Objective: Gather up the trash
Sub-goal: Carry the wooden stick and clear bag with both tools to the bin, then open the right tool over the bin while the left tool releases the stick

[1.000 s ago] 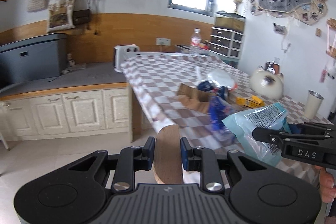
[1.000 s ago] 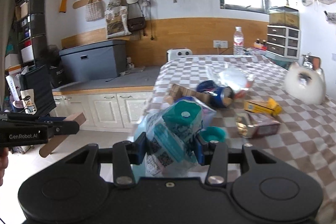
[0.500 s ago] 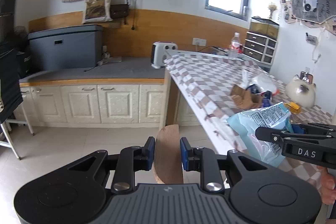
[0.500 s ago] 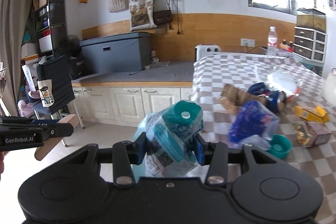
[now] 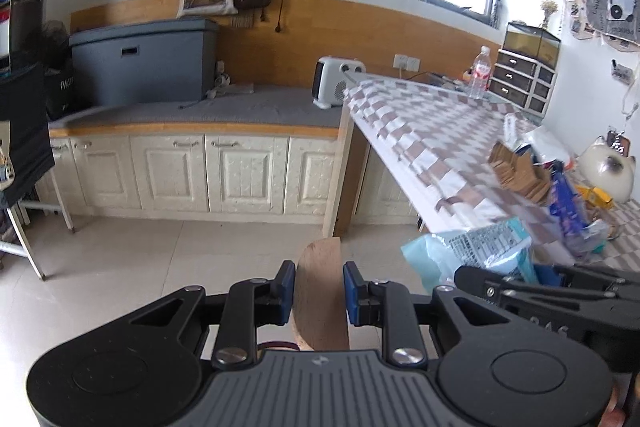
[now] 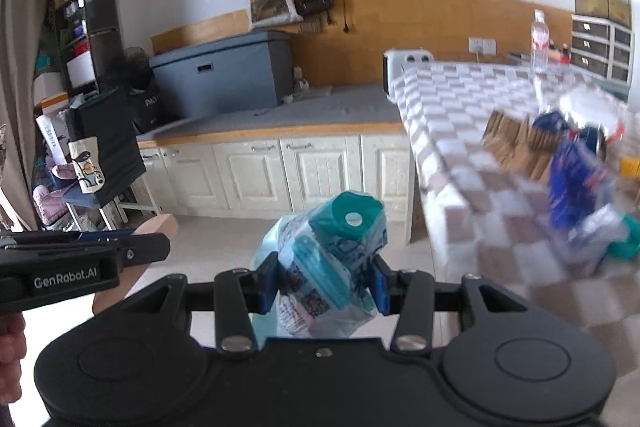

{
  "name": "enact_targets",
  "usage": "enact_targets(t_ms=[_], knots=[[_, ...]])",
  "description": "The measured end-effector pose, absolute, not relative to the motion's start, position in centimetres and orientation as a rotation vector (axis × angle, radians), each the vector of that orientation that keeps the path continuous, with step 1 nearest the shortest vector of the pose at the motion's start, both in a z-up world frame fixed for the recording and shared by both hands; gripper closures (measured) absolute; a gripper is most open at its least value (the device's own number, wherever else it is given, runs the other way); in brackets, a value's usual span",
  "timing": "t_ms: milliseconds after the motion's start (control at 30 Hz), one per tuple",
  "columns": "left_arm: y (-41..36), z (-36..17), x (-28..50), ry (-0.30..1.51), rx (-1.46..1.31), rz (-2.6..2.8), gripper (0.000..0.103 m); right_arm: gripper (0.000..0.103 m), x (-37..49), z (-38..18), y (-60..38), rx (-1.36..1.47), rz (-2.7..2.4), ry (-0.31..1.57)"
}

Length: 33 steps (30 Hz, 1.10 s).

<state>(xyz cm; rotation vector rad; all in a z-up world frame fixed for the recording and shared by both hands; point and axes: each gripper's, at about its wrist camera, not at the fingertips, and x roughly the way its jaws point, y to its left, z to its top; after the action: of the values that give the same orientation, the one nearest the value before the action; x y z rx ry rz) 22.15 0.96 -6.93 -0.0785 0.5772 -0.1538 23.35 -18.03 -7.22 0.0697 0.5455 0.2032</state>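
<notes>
Mid-carry: my left gripper [image 5: 319,293] clamps a cardboard strip [image 5: 320,291], my right gripper [image 6: 324,283] a teal wet-wipes pack [image 6: 328,259]; next I need a bin, unseen here.

Brown-and-white checked tablecloth [image 5: 420,131], pale teal printed packet [image 6: 328,259], tan cardboard strip [image 5: 320,291], grey bin [image 5: 144,63].

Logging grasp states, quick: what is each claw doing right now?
Left claw: closed on a flat brown cardboard strip.
Right claw: closed on a crumpled teal-and-white plastic wrapper.
</notes>
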Motion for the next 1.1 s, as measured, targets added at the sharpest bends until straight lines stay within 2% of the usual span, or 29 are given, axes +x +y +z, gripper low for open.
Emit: enact_targets(t_ms=[467,1100], knots=[[4.6,-16.8,28.1,0.741,-0.123,-0.07,0.076,0.057,30.9,-19.2,-13.7,0.086,0.183,0.772],[5.1,-30.5,38.3,1.01,-0.136,-0.066,0.076,0.056,39.5,-36.0,-12.8,0.215,0.141,1.066]])
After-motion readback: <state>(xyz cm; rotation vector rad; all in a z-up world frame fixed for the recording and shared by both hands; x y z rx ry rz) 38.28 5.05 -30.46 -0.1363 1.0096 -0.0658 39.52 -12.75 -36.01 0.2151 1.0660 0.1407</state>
